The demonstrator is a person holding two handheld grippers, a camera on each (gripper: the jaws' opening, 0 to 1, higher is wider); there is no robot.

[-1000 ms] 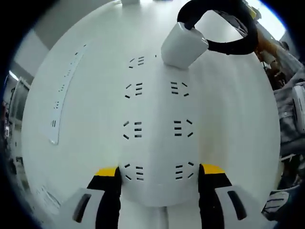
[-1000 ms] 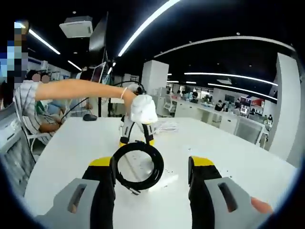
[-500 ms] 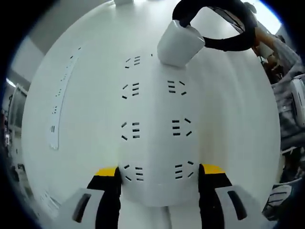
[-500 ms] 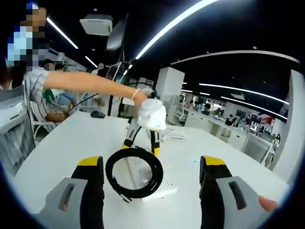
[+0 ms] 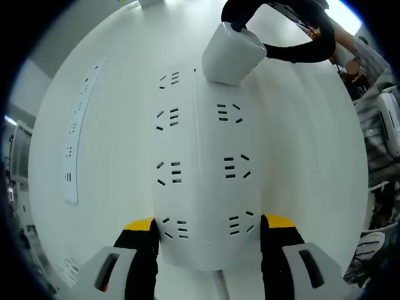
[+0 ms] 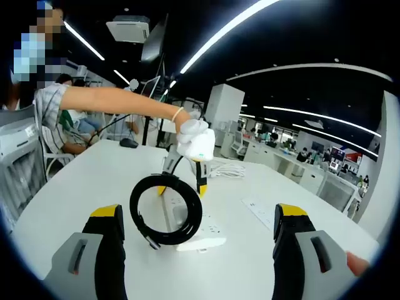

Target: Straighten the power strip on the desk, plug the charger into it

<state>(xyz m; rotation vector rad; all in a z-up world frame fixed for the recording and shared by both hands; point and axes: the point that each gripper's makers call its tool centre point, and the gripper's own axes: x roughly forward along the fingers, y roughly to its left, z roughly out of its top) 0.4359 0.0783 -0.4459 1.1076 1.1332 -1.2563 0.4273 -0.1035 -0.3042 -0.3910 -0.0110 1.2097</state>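
White power strip (image 5: 203, 169) lengthwise straight ahead between left gripper (image 5: 208, 240) fingers

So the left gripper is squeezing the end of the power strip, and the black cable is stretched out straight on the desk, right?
Not quite. The left gripper does squeeze the power strip, but the black cable is wound in a coil, as the right gripper view shows.

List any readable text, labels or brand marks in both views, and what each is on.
None readable.
Power strip held between the left gripper jaws: socket slots, no print legible.
Second strip lying on the desk: no markings legible.
White charger block: blank face.
Right gripper view: distant office signs too small and blurred to read.
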